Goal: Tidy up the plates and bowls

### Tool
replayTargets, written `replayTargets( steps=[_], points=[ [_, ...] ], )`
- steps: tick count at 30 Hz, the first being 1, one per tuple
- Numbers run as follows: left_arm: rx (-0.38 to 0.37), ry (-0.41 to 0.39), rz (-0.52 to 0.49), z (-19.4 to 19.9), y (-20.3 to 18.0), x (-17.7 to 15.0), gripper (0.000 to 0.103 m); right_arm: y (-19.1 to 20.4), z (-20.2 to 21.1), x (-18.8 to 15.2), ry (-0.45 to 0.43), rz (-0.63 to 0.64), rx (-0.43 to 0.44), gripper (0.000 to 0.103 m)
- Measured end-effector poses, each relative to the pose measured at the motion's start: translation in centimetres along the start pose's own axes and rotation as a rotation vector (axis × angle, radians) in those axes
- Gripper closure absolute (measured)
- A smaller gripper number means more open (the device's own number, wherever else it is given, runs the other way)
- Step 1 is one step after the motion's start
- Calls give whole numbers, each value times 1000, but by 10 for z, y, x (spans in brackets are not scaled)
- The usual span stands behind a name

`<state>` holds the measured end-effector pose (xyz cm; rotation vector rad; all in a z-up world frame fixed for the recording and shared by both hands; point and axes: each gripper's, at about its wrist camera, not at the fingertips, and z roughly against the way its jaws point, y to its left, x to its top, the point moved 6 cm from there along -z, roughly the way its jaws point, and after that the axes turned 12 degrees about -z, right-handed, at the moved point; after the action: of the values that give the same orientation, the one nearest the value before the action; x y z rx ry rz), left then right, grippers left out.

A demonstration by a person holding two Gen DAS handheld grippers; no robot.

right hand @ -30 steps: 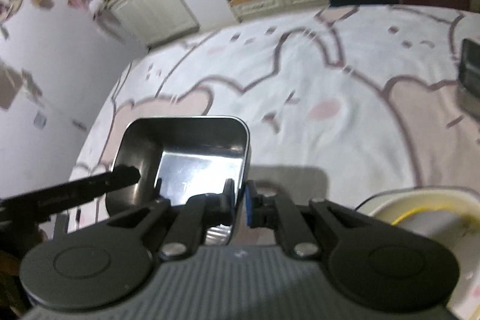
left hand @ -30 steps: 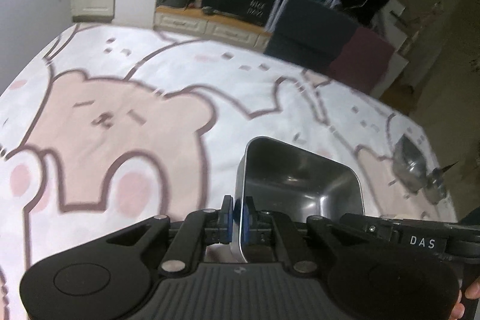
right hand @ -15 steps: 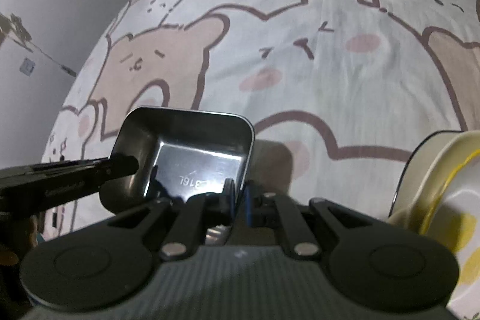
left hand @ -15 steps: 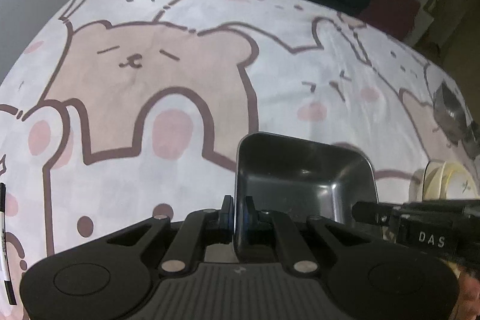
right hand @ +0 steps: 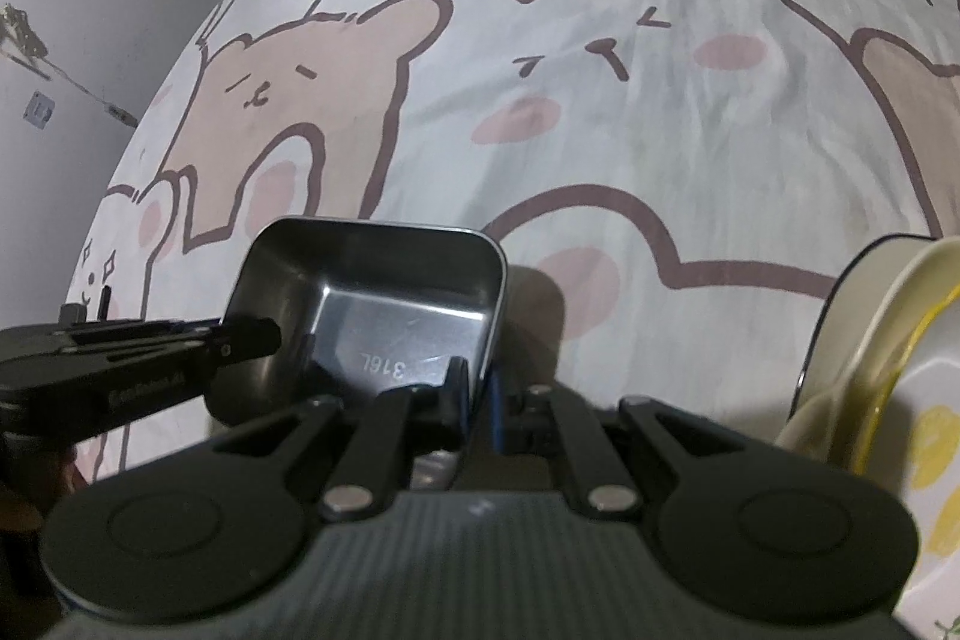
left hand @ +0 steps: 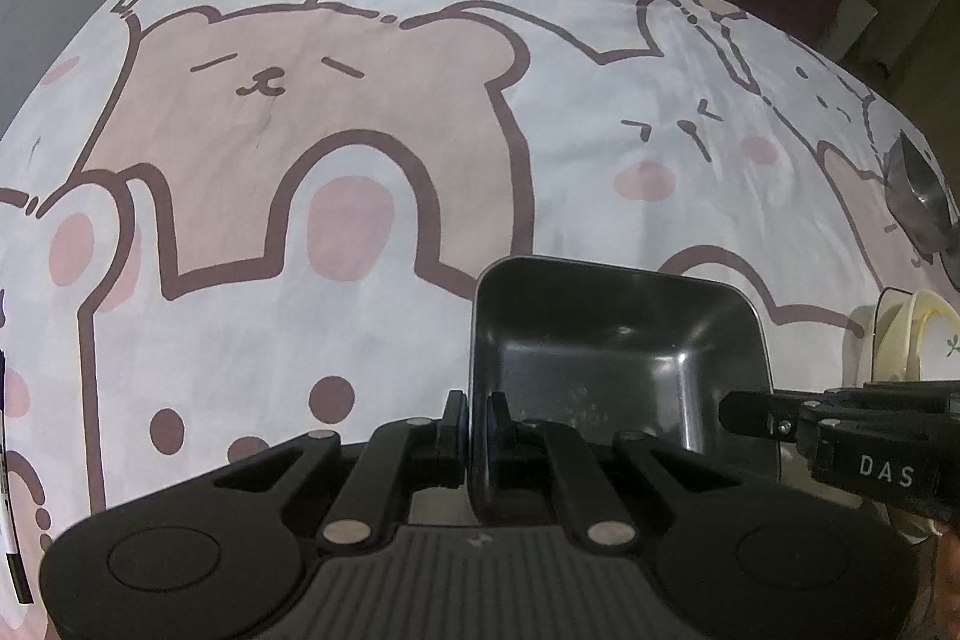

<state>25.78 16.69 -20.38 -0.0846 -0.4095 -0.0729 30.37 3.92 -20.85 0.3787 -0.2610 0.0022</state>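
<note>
Shiny brushed steel is seen on the square dish (right hand: 384,304); matt black plastic on the right gripper (right hand: 477,400); soft printed cloth on the tablecloth (left hand: 336,112).

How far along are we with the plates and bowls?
Done: cream plates look gathered at the right edge. In hand: the steel tray is pinched by the left gripper and the right gripper on opposite walls. Left: setting it down, plus a metal bowl far right.
</note>
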Motion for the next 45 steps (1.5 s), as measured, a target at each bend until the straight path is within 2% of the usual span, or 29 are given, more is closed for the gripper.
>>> replayTargets(
  steps=[2,4,5,6,7,10,12,14,15,16,18,22,27,34,38,40,45],
  points=[
    [-4,0,7,1,1,0,93,0,-1,0,9,2,5,90],
    [-6,-8,16,4,2,1,82,1,-1,1,17,4,18,85],
    [-5,-13,18,6,2,2,71,1,0,1,16,8,20,83],
    [-3,-19,21,8,2,3,61,2,3,1,11,18,24,74],
    [3,-28,20,11,2,4,57,2,6,2,3,22,22,61],
    [22,-81,23,23,0,12,33,2,21,6,-38,46,27,39],
    [35,-133,39,33,-3,19,12,0,36,10,-82,70,27,30],
    [27,-178,56,40,-8,28,5,-5,53,17,-135,96,36,21],
    [16,-205,64,45,-12,33,2,-10,63,21,-161,105,42,13],
    [8,-222,68,47,-18,38,1,-15,71,25,-183,107,43,6],
    [-5,-259,69,51,-31,48,0,-31,89,35,-242,107,34,1],
    [-36,-320,63,54,-69,70,0,-71,119,54,-351,97,-17,1],
    [-111,-357,50,52,-127,97,0,-132,147,74,-436,16,-74,1],
    [-173,-353,49,33,-211,125,0,-227,179,93,-535,-115,-112,0],
    [-197,-342,72,16,-254,134,0,-273,191,104,-573,-137,-128,0],
    [-218,-337,110,6,-275,140,0,-296,193,114,-581,-135,-146,0],
    [-282,-338,222,-18,-322,153,0,-341,192,140,-595,-94,-115,0]
  ],
)
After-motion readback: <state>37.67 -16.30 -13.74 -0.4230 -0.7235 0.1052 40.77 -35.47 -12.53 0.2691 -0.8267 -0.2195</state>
